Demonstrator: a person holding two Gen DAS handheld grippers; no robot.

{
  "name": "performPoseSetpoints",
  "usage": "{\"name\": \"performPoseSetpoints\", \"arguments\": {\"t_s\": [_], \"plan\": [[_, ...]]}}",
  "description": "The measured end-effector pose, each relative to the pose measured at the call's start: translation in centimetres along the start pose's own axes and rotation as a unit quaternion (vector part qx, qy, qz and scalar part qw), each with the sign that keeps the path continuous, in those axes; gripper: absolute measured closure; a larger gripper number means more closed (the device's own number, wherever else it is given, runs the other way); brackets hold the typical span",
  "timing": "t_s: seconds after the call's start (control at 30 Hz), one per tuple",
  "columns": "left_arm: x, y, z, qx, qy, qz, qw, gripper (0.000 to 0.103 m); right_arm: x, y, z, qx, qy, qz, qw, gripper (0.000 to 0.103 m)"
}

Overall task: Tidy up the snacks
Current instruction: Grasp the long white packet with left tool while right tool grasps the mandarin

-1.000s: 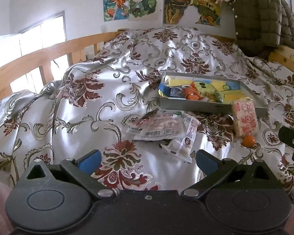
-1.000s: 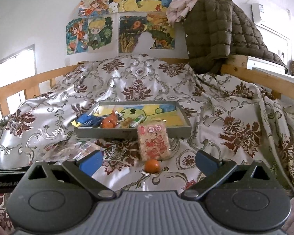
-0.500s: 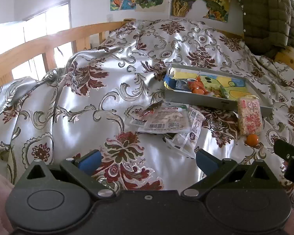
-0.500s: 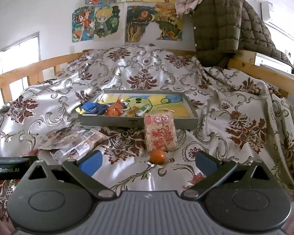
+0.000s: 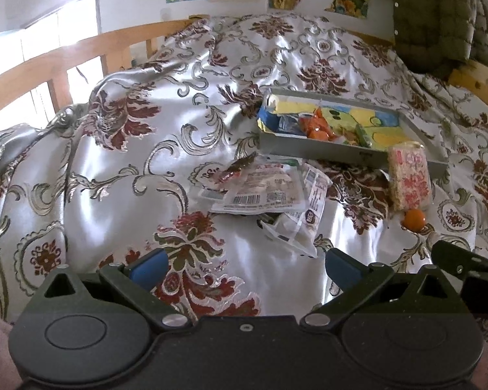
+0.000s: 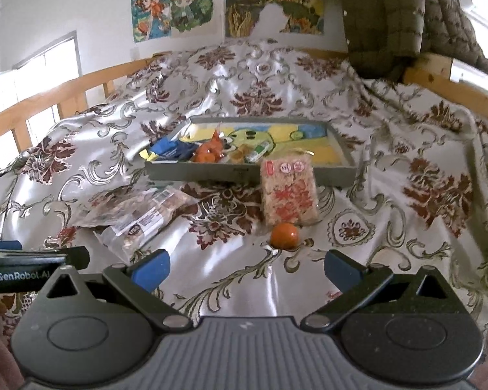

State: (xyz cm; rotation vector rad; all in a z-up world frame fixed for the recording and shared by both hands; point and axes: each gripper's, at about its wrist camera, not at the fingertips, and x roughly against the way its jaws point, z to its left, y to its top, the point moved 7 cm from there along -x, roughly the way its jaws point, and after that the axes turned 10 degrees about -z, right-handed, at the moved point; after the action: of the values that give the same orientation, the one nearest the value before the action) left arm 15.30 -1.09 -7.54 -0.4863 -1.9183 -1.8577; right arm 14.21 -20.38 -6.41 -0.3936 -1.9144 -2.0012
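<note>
A grey tray (image 6: 244, 174) with a cartoon-print floor lies on the bed and holds a blue packet (image 6: 170, 151), orange snacks (image 6: 210, 154) and small wrapped sweets. A red-printed rice-cracker pack (image 6: 288, 191) leans on its front wall, with a small orange (image 6: 284, 235) below it. Clear snack bags (image 5: 260, 191) lie left of the tray, also seen in the right wrist view (image 6: 140, 214). My left gripper (image 5: 244, 265) is open and empty, just short of the bags. My right gripper (image 6: 245, 266) is open and empty, just short of the orange.
A flowered satin bedspread (image 5: 120, 169) covers the bed in folds. A wooden rail (image 5: 65, 61) runs along the left, with a window behind. An olive quilted jacket (image 6: 390, 16) hangs at the back right. Posters (image 6: 273, 3) cover the wall.
Both grippers have moved forward and tilted down toward the bed; the snacks and tray look nearer and lower in view. Both stay open. Nothing on the bed has moved.
</note>
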Motion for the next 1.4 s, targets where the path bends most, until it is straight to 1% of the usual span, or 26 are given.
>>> {"name": "performPoseSetpoints", "arguments": {"t_s": [0.23,0.4,0.47,0.57,0.67,0.77,0.9,0.97,1.0,1.07,1.13,1.17,1.23,1.3,1.37,1.4], "plan": [[-2.0,0.0,-0.4,-0.009,-0.004,0.023,0.9997,0.001,-2.3,0.1,-1.6,-0.028,0.007,0.032,0.999,0.0],[-3.5,-0.2,-0.9,-0.016,-0.009,0.038,0.9991,0.001,-4.2,0.5,-3.3,-0.048,0.0,0.048,0.998,0.0],[-4.3,-0.2,-1.2,-0.021,-0.012,0.044,0.9987,0.001,-5.0,0.7,-3.9,-0.044,-0.004,0.051,0.998,0.0],[-5.4,-0.3,-1.6,-0.027,-0.019,0.052,0.9981,0.001,-6.4,1.1,-4.5,-0.022,-0.007,0.051,0.998,0.0],[-6.6,-0.5,-2.5,-0.028,-0.035,0.061,0.9971,0.001,-8.3,0.8,-4.7,-0.022,0.007,0.079,0.997,0.0],[-7.5,-0.6,-3.5,-0.038,-0.045,0.064,0.9962,0.001,-9.7,0.3,-4.8,-0.045,0.033,0.105,0.993,0.0],[-8.4,-0.8,-4.4,-0.056,-0.057,0.061,0.9949,0.001,-11.1,-0.2,-5.0,-0.078,0.05,0.131,0.987,0.0],[-8.7,-0.8,-4.6,-0.054,-0.064,0.06,0.9947,0.003,-11.7,-0.3,-5.3,-0.104,0.06,0.138,0.983,0.001],[-8.8,-0.8,-4.7,-0.049,-0.068,0.059,0.9947,0.006,-12.0,-0.3,-5.5,-0.117,0.064,0.14,0.981,0.003],[-9.3,-0.7,-4.8,-0.038,-0.073,0.061,0.9947,0.008,-12.7,-0.3,-5.9,-0.138,0.07,0.143,0.978,0.007],[-9.6,-0.6,-4.8,-0.027,-0.074,0.06,0.9951,0.011,-13.3,-0.4,-6.0,-0.145,0.071,0.146,0.976,0.014],[-9.7,-0.5,-4.8,-0.024,-0.074,0.058,0.9953,0.013,-13.5,-0.5,-6.0,-0.145,0.07,0.148,0.976,0.016],[-10.0,-0.3,-4.9,-0.022,-0.076,0.054,0.9954,0.02,-14.0,-0.6,-5.8,-0.141,0.071,0.149,0.976,0.024],[-10.1,-0.1,-5.0,-0.023,-0.078,0.049,0.9955,0.024,-14.4,-0.7,-5.5,-0.135,0.072,0.149,0.977,0.026],[-10.2,0.0,-5.2,-0.024,-0.081,0.044,0.9954,0.03,-14.5,-0.7,-5.2,-0.124,0.072,0.146,0.979,0.032],[-10.3,0.0,-5.3,-0.024,-0.085,0.042,0.9952,0.035,-14.7,-0.8,-4.9,-0.119,0.073,0.147,0.979,0.04]]}}
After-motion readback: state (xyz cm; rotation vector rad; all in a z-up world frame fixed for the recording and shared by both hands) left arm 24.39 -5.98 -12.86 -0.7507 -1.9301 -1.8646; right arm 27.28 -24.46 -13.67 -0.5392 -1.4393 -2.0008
